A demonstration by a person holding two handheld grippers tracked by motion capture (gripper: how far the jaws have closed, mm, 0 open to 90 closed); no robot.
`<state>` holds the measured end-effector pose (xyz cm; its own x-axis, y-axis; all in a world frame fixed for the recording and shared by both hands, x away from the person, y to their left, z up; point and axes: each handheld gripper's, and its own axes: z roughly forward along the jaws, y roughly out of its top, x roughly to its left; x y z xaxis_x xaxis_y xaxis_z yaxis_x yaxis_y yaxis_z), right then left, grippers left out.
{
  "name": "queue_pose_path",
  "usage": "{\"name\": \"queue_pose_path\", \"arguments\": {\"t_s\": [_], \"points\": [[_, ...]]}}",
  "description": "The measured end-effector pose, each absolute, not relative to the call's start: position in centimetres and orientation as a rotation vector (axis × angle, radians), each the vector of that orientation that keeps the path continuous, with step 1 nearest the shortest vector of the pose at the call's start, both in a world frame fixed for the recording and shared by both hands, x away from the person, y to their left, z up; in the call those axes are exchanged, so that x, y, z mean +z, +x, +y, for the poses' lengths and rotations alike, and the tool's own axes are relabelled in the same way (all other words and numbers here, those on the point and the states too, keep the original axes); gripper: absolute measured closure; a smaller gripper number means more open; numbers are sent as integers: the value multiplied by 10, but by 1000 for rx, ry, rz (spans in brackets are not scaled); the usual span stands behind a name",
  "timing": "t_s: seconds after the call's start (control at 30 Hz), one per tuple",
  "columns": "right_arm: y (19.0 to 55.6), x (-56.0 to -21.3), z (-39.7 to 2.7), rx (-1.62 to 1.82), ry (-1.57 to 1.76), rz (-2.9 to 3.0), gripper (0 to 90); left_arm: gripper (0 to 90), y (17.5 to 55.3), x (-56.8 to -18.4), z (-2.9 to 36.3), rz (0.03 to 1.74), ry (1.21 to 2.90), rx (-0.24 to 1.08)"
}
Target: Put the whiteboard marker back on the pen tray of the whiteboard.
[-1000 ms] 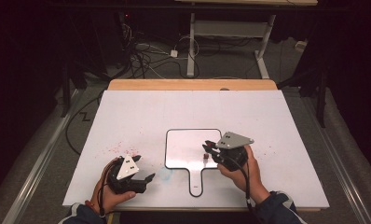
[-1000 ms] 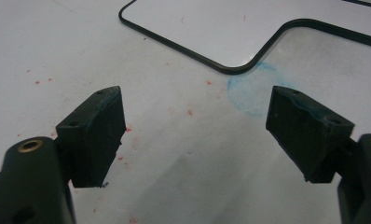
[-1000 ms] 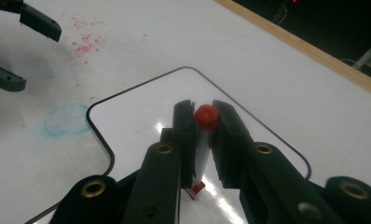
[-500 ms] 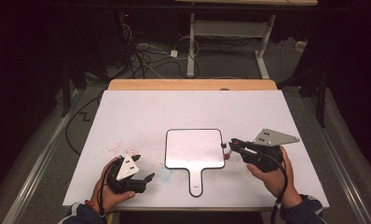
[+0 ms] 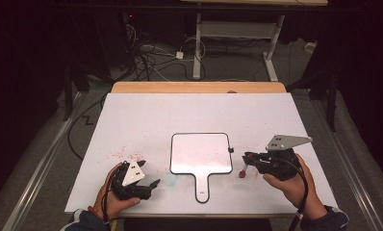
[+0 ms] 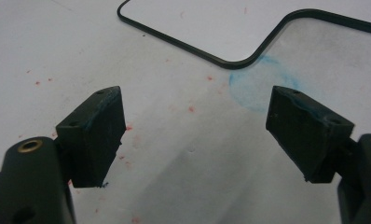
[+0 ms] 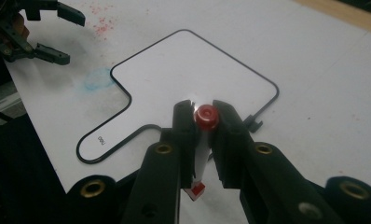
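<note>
A small white board with a black rim and a handle (image 5: pixel 200 153) lies flat in the middle of the table's near half. My right gripper (image 5: pixel 247 159) hovers just right of it, shut on a white marker with red ends (image 5: pixel 242 172). In the right gripper view the jaws (image 7: pixel 203 107) pinch that marker (image 7: pixel 201 154) upright, its red end on top, with the board (image 7: pixel 193 74) beyond. My left gripper (image 5: pixel 154 186) rests open near the front left, nothing between its jaws (image 6: pixel 200 116). The board's rim (image 6: pixel 230 60) lies ahead of it.
A faint blue smudge (image 5: pixel 170 179) marks the table between the left gripper and the board's handle. Red specks (image 5: pixel 127 154) dot the surface at the left. A tiny black piece (image 5: pixel 231 149) sits at the board's right edge. The table's front edge is close to both hands.
My right gripper has moved to the right, off the board's right side, carrying the marker. The left gripper has stayed where it was.
</note>
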<state>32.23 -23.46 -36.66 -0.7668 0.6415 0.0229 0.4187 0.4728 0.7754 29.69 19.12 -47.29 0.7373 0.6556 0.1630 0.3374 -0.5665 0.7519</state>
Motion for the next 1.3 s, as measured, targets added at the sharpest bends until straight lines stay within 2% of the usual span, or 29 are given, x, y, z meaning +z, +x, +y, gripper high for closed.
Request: {"name": "queue_pose_path", "arguments": {"t_s": [0.33,0.7,1.03,1.3], "points": [[385,-400,-226,1219,1142,2497,804,186,300,-474,185,730,2226,544],[428,-424,-200,1109,1220,2513,753,186,300,-476,185,718,2238,531],[447,-451,-200,1058,1324,2477,710,186,301,-476,186,730,2230,517],[452,-457,-204,1033,1338,2442,621,186,300,-478,187,741,2238,514]]}}
